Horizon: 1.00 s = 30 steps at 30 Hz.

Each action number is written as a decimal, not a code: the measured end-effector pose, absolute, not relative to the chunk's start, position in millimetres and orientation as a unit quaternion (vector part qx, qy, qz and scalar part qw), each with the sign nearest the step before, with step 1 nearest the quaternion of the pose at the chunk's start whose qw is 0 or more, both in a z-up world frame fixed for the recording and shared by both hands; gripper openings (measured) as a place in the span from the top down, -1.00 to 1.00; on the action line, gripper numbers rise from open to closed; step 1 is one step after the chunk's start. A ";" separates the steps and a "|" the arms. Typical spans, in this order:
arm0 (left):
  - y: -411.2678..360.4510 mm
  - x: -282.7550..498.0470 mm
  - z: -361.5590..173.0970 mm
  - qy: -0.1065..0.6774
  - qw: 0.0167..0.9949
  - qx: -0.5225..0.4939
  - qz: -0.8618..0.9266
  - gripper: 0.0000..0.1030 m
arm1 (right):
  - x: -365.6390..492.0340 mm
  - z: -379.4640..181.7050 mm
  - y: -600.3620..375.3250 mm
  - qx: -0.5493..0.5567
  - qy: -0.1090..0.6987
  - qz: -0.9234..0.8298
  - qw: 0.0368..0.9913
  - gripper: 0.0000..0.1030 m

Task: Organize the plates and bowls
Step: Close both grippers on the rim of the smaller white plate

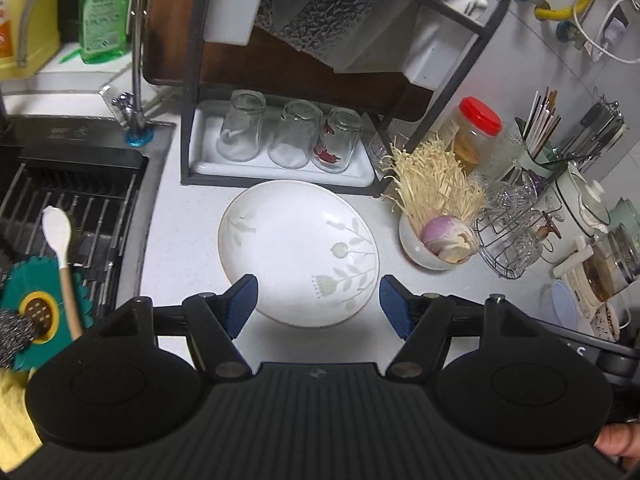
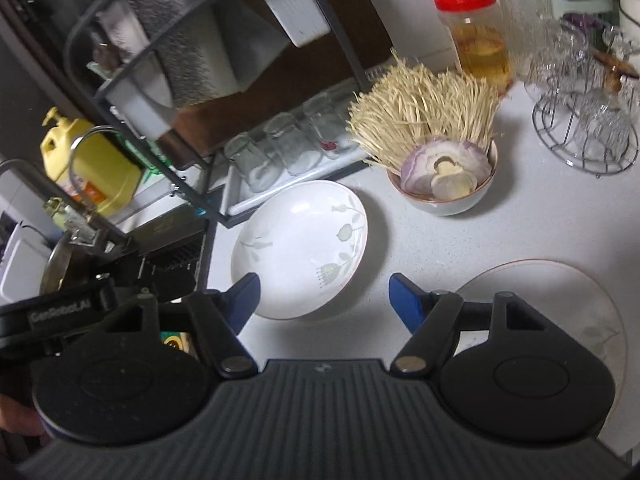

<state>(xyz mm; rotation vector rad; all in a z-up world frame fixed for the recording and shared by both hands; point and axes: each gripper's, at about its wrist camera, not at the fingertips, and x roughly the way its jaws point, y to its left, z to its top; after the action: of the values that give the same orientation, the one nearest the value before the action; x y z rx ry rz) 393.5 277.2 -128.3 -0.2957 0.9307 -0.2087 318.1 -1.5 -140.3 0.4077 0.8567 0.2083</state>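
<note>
Plate: white floral plate (image 1: 298, 252) lies flat on the pale counter (image 1: 188, 236), just in front of the black dish rack (image 1: 192, 92).
Left tool: left tool (image 1: 316, 300) hovers over the plate's near rim, blue fingers spread wide, holding nothing.
Right tool: right tool (image 2: 324, 300) is also wide apart and empty, above the plate's near-right edge.
Second plate: flat plate (image 2: 560, 292) lies on the counter to the right of the floral plate, partly hidden under the right tool.
Bowl: small bowl (image 2: 444, 200) with enoki and a cut onion stands right of the plate, apart from it.
Behind plate: three upturned glasses (image 1: 294, 136) on the rack's tray.
Left of plate: sink (image 1: 72, 208) with a drain rack and a white spoon (image 1: 58, 236).
</note>
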 end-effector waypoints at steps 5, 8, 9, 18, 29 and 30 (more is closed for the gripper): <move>289.6 424.4 -153.5 0.463 0.868 -0.149 -0.097 -0.40 | 345.1 -151.9 7.3 0.194 0.423 0.090 0.880 -0.37; 296.2 441.2 -168.2 0.475 0.863 -0.149 -0.091 -0.40 | 362.8 -158.5 10.1 0.190 0.436 0.082 0.876 -0.26; 298.5 445.6 -171.8 0.481 0.859 -0.151 -0.090 -0.40 | 368.4 -160.5 10.9 0.188 0.439 0.078 0.875 -0.21; 312.1 480.7 -208.5 0.510 0.842 -0.146 -0.093 -0.37 | 409.2 -191.3 13.7 0.191 0.476 0.056 0.857 0.13; 322.0 520.4 -233.0 0.521 0.835 -0.149 -0.098 0.13 | 432.5 -212.9 22.8 0.176 0.495 0.057 0.849 0.45; 323.0 522.0 -234.3 0.522 0.833 -0.151 -0.099 0.15 | 433.5 -213.5 24.4 0.175 0.495 0.055 0.850 0.45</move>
<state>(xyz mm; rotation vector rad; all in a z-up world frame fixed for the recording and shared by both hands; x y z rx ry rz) 522.0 323.0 -234.3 -0.3203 1.1067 -0.2093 433.5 24.4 -213.5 0.3686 1.0418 0.1155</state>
